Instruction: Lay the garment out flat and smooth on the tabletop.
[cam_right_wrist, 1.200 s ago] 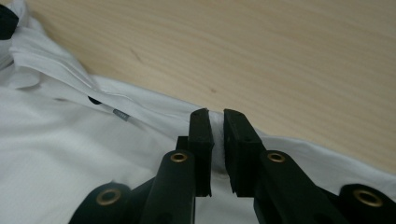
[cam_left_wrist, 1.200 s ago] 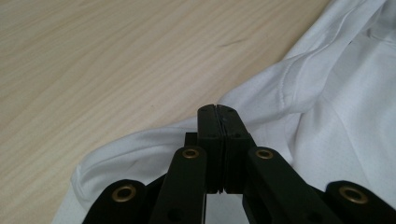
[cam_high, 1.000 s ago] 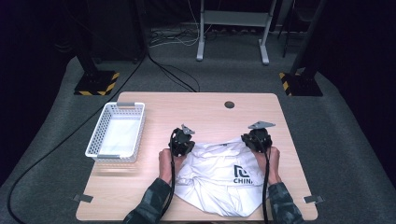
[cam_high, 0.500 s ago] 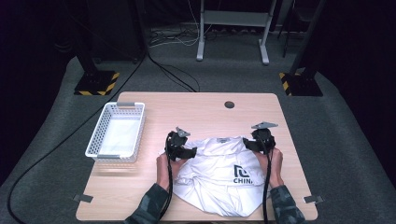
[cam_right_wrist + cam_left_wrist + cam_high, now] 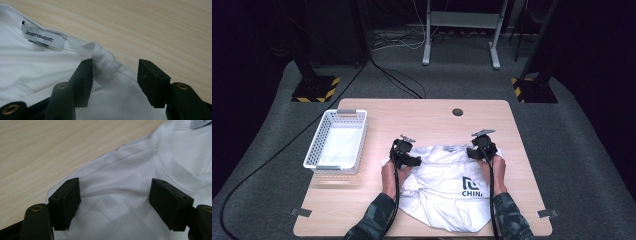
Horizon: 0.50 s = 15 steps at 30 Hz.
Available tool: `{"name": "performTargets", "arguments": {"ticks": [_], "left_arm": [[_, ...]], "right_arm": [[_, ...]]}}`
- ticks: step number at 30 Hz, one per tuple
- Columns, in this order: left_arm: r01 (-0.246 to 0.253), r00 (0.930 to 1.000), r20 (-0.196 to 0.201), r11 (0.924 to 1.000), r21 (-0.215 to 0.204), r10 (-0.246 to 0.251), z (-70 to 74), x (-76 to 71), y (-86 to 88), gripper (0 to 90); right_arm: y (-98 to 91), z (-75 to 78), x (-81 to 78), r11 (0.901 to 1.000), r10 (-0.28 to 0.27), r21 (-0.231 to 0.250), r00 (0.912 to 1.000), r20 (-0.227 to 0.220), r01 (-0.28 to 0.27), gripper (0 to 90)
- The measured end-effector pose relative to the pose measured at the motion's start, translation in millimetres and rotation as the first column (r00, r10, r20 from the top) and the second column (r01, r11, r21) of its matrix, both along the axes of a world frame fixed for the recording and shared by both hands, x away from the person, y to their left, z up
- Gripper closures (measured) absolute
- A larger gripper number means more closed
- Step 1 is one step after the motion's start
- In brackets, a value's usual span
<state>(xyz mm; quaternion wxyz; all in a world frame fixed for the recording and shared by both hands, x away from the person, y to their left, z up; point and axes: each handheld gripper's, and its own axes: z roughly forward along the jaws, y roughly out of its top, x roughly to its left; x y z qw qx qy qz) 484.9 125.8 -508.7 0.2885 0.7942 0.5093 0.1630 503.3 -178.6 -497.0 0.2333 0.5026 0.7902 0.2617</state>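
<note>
Compared with a second before: both pairs of tongs lower and now parted, the shoulders of the white T-shirt (image 5: 447, 185) let go onto the table (image 5: 422, 117).

Left gripper (image 5: 404, 154): jaws just opened, standing wide over the left shoulder seam, cloth lying between them but not pressed. In the left gripper view (image 5: 113, 195) pads clear of the fabric on both sides.

Right gripper (image 5: 482, 149): jaws also just opened, about halfway. In the right gripper view (image 5: 113, 77) a small puckered bump of cloth (image 5: 103, 61) beside one pad, perhaps brushing it, the other pad well apart from it. Not clamped, then.

T-shirt spread flat near the front edge of the table, collar away from the person, neck label (image 5: 42, 37) up, black print on the chest, lower hem crumpled toward the left forearm. White plastic basket (image 5: 337, 142) to the left, apart from the shirt.

Handling, as a judgement: very light, thin perforated knit, fully limp, no stiffness at all; probably a little slippery between hard pads. Not fragile, but easy to drag into wrinkles and hard to pick in one layer only. Best to pinch at thicker places: shoulder seams, collar rib or hem, both sides together, and to lift evenly so as to keep it flat.
</note>
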Motion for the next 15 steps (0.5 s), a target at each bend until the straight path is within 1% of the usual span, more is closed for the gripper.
{"name": "performTargets", "arguments": {"ticks": [1,2,3,4,6,8,9,11,12,13,15], "left_arm": [[-0.009,0.9999,0.008,1.0000,-0.003,0.009,1.5,-0.6,2.4,23.9],[-0.014,0.9998,0.014,0.9998,-0.015,0.014,4.3,-2.9,5.0,23.0],[-0.012,0.9998,0.018,0.9997,-0.023,0.013,6.6,-5.0,6.3,21.8],[-0.011,0.9995,0.030,0.9994,-0.034,0.012,10.1,-8.8,7.4,20.9],[0.007,0.9983,0.057,0.9991,-0.043,-0.004,18.6,-19.7,7.6,19.4],[0.043,0.9963,0.077,0.9978,-0.051,-0.039,25.4,-35.7,4.7,18.1],[0.059,0.9956,0.076,0.9971,-0.049,-0.055,26.3,-41.3,2.8,17.0],[0.107,0.9925,0.064,0.9937,-0.033,-0.104,24.4,-55.3,-2.6,14.9],[0.129,0.9904,0.053,0.9913,-0.026,-0.128,21.7,-61.3,-5.0,12.2],[0.155,0.9872,0.039,0.9878,-0.016,-0.154,17.6,-67.9,-7.3,9.2],[0.161,0.9863,0.036,0.9869,-0.003,-0.161,10.9,-75.1,-9.8,7.7]], "right_arm": [[-1.6,3.0,-1.5,0.9999,-0.006,0.008,1.0000,0.007,0.006,43.4],[-3.8,6.7,-5.0,0.9999,-0.004,0.015,0.9998,0.018,0.004,43.0],[-6.2,11.7,-11.8,0.9996,0.002,0.027,0.9997,0.024,-0.002,42.0],[-7.4,14.6,-16.7,0.9995,0.005,0.032,0.9997,0.023,-0.006,40.7],[-9.5,19.4,-31.2,0.9987,0.034,0.037,0.9994,0.009,-0.034,39.8],[-10.6,19.9,-45.4,0.9965,0.071,0.045,0.9973,-0.015,-0.070,38.9],[-10.5,18.2,-53.5,0.9950,0.086,0.053,0.9959,-0.028,-0.085,38.8],[-9.3,13.5,-62.2,0.9930,0.103,0.062,0.9934,-0.050,-0.100,37.5],[-8.2,10.0,-65.6,0.9929,0.108,0.057,0.9920,-0.065,-0.105,37.1],[-6.7,6.5,-68.6,0.9929,0.112,0.048,0.9913,-0.069,-0.109,37.1],[-3.9,-0.8,-72.0,0.9922,0.122,0.036,0.9886,-0.087,-0.119,37.3]]}}
